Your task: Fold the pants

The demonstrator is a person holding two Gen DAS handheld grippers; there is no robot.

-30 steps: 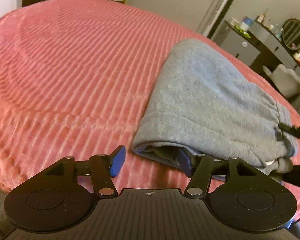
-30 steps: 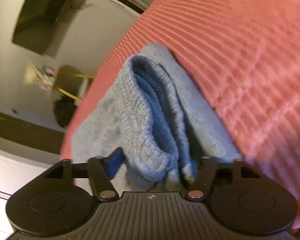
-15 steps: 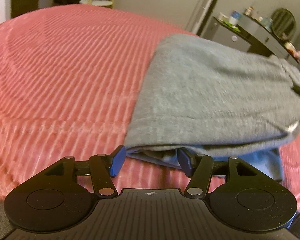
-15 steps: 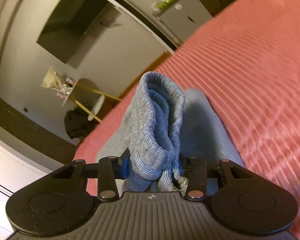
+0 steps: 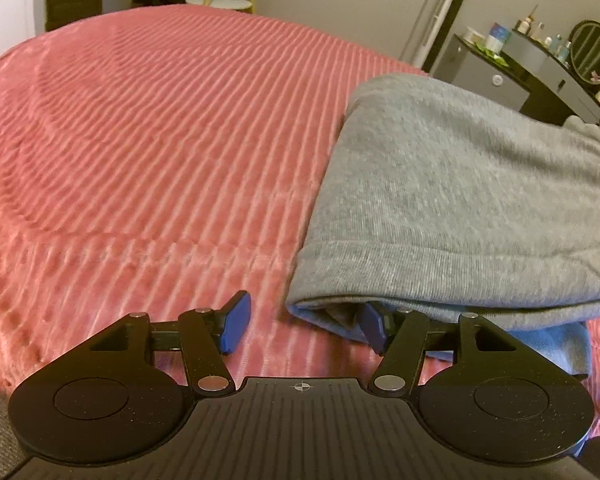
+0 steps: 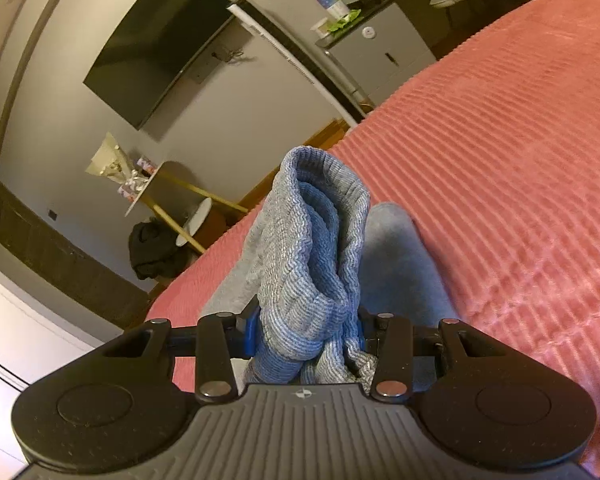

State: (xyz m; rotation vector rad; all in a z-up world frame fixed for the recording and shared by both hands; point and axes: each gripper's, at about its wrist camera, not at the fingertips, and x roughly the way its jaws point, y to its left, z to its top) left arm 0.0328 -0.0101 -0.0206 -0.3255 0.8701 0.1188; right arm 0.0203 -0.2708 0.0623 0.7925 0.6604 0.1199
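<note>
Since a second ago my right gripper [image 6: 306, 334] has closed on the pants' [image 5: 460, 208] bunched ribbed band and lifted it off the pink bed [image 5: 160, 140]. My left gripper [image 5: 304, 320] gapes empty at the folded edge. Soft, floppy fabric; I'd pinch that thick edge.

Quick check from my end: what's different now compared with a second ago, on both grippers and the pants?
The right gripper closed from open onto the ribbed waistband and lifted that end of the grey pants, so the bundle now stands up off the pink bedspread. In the left view the pants rose and shifted right. The left gripper stayed open at the folded edge, gripping nothing.
</note>
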